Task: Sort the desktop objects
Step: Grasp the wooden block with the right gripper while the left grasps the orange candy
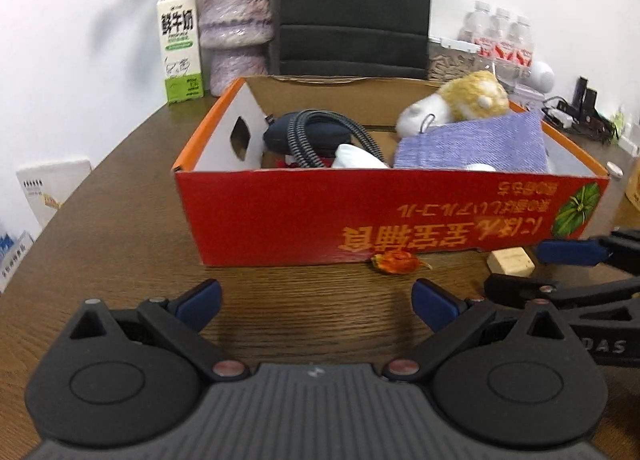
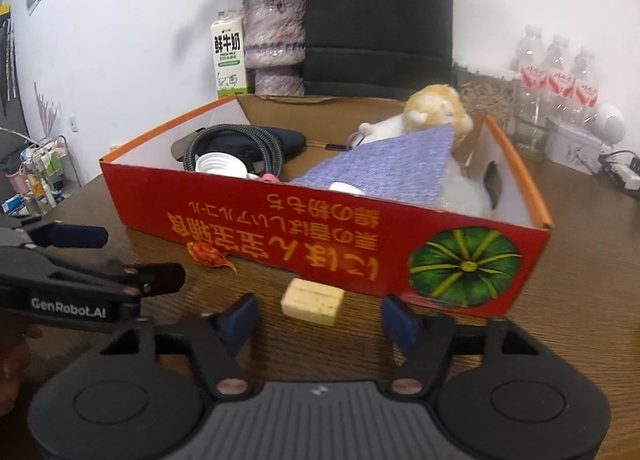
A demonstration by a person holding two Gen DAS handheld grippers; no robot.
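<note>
Red box (image 2: 280,220) filled; one block (image 2: 313,301), one wrapper, possibly candy (image 2: 208,254), outside.

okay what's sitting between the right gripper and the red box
A pale yellow block lies on the table, just ahead of the open right gripper, before the red box; clearest in the right wrist view.

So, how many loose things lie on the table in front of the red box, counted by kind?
Pale yellow block: 1
Orange crumpled wrapper: 1
Total: 2, both outside the red box, on the wooden table.
</note>
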